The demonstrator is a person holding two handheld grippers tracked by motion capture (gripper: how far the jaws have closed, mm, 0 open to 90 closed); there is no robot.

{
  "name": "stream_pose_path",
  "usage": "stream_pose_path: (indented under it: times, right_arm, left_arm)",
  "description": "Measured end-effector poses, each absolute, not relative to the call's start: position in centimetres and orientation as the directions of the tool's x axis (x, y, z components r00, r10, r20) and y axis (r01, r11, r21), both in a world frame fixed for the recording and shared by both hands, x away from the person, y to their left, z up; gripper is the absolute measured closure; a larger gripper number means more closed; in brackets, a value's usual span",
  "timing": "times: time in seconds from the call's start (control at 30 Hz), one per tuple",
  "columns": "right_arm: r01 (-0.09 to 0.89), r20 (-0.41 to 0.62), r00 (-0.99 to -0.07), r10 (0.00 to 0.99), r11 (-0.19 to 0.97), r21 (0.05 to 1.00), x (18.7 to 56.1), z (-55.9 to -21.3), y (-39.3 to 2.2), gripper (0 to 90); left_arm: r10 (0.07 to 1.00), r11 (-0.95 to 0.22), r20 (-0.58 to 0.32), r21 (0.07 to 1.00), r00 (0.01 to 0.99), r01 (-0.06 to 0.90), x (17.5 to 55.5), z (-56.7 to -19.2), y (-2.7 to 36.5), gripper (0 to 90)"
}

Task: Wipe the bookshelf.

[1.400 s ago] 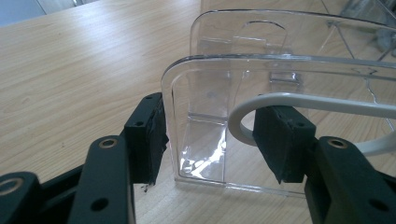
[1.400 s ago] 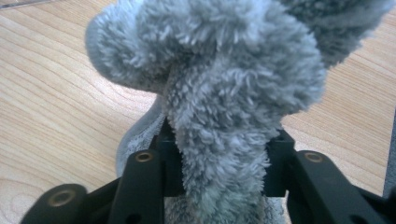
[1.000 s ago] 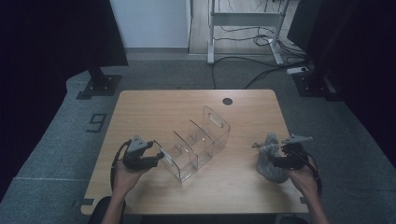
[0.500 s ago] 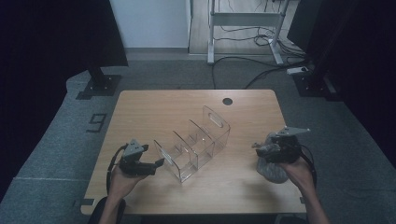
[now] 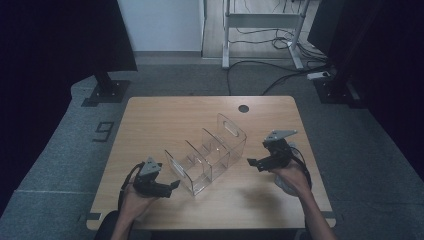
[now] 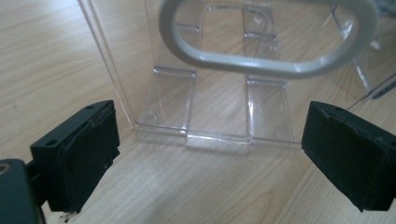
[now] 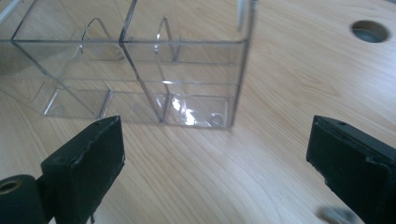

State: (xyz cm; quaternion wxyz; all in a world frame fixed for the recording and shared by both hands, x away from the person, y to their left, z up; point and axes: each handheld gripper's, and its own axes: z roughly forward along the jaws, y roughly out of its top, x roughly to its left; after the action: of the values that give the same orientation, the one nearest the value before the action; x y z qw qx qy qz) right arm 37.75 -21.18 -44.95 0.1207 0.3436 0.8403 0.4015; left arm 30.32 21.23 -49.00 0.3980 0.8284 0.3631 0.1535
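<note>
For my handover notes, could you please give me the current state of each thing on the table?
Clear organiser: upright on the table, compartments empty, untouched.
Left gripper: open, jaws just opened wider, nothing between the fingers.
Right gripper: open, jaws just opened wider, nothing held.
Grey object: partly hidden under the right hand.

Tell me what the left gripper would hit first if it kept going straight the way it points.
Most likely the clear acrylic organizer: the left gripper, jaws open and empty, faces its near end wall with the oval handle cutout, only bare table between. Depth is hard to judge.
</note>
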Motion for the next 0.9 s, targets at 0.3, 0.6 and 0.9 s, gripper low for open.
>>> stream_pose_path:
  times: [0.3,0.6,0.9]
  right_arm:
    - [0.47,0.109,-0.769,0.631,0.442,0.764,40.2,-46.9,-18.7,2.9]
    - [0.441,0.121,-0.813,0.57,0.467,0.766,40.9,-47.7,-17.4,3.5]
    - [0.443,0.117,-0.81,0.574,0.471,0.763,40.5,-47.7,-17.3,5.9]
  left_arm:
    - [0.726,-0.42,-0.057,0.753,0.686,0.507,30.9,-50.1,20.8,4.9]
    - [0.723,-0.423,-0.068,0.743,0.688,0.518,31.7,-50.9,20.4,5.5]
    - [0.742,-0.416,-0.069,0.733,0.667,0.539,32.1,-51.2,20.7,4.9]
